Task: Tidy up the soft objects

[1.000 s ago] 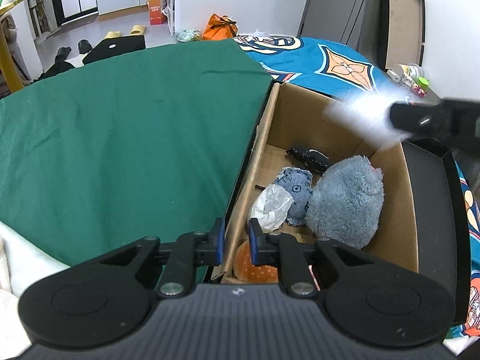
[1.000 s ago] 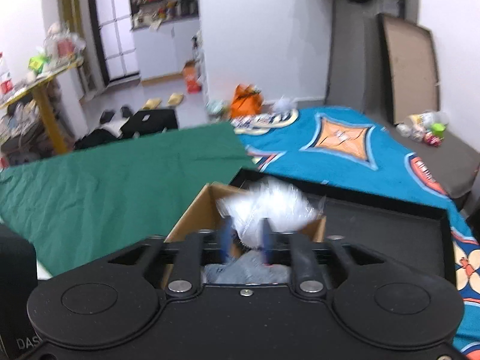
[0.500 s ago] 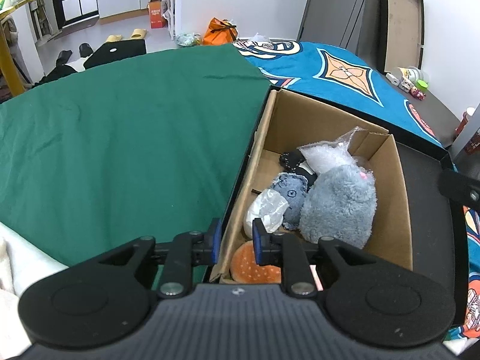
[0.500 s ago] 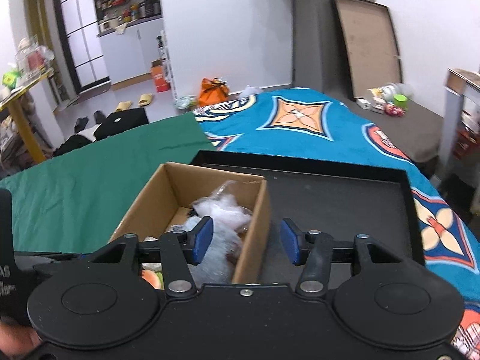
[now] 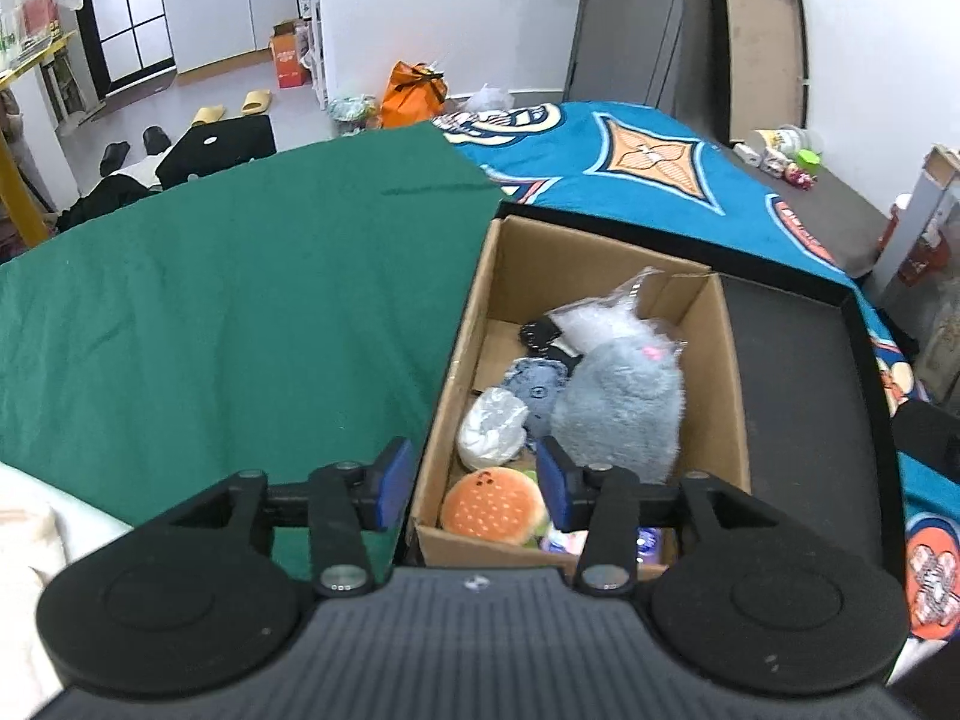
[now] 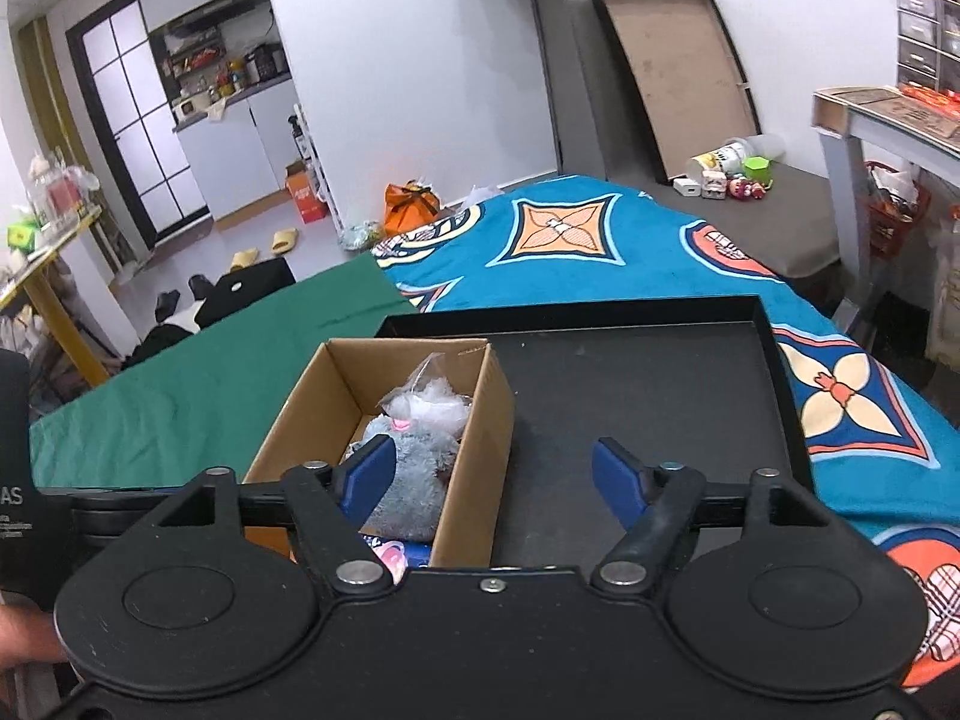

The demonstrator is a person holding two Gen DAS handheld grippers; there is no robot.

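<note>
A cardboard box [image 5: 723, 360] [image 6: 480, 414] sits in the left end of a black tray [image 6: 648, 396]. It holds a grey plush [image 5: 624, 402] [image 6: 414, 474], a clear plastic bag of white stuffing [image 5: 600, 321] [image 6: 429, 396], a blue denim toy [image 5: 537, 384], a white bundle [image 5: 492, 429] and a burger plush [image 5: 492, 507]. My left gripper [image 5: 474, 483] is open and empty above the box's near left corner. My right gripper [image 6: 495, 477] is open and empty above the box's right wall.
A green cloth [image 5: 240, 300] covers the table left of the box. A blue patterned blanket [image 6: 600, 246] lies behind and right of the tray [image 5: 798, 414]. White fabric [image 5: 24, 552] lies at the near left. A desk [image 6: 888, 114] stands at the far right.
My right gripper let go of the bag of stuffing, which now lies in the box, then opened wide and drew back. My left gripper opened from nearly shut.
</note>
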